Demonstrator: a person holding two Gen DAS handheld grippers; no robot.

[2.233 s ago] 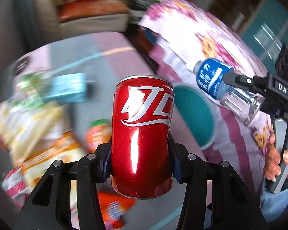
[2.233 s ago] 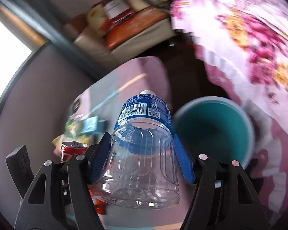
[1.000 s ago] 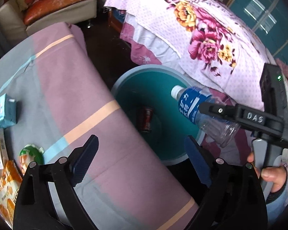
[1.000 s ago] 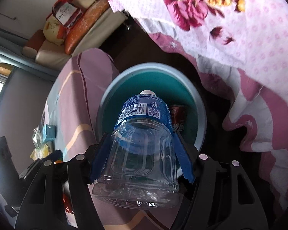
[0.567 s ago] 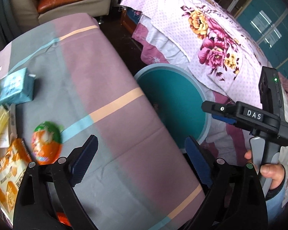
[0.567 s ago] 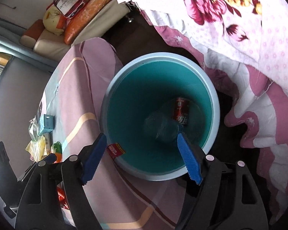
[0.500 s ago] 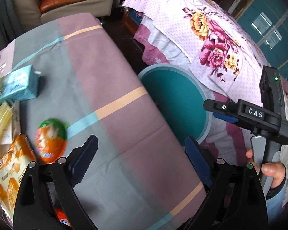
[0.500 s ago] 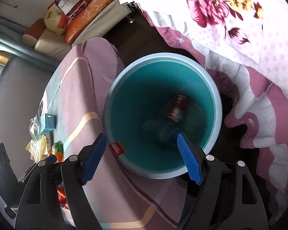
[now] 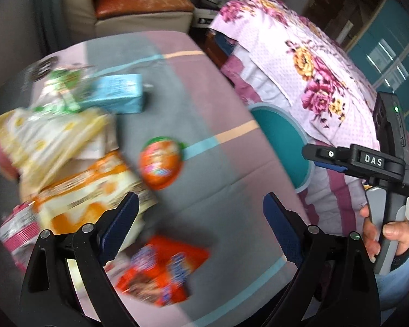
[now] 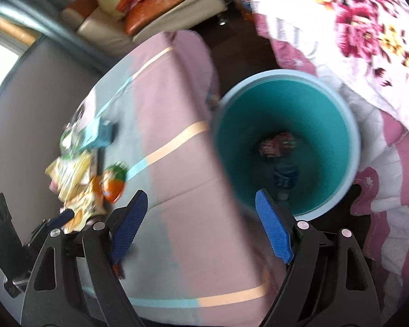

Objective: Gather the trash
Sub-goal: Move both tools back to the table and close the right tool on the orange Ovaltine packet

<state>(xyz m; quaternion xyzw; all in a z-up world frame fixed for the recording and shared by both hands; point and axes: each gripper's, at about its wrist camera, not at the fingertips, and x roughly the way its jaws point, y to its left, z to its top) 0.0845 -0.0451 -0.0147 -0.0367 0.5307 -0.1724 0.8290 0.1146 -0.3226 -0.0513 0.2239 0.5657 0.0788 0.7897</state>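
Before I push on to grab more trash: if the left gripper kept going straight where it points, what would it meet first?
Probably the striped cloth between its open jaws, just right of the round orange wrapper; blur leaves depth unclear.

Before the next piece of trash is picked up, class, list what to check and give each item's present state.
1. Left gripper empty, fingers apart: ok.
2. Right gripper empty, its fingers opening: ok.
3. Can and bottle lie inside the teal bin: ok.
4. Trash left on the table: yes, round orange pack, blue carton, orange wrapper.
5. Which piece is nearest the fingers: cannot tell, view blurred.
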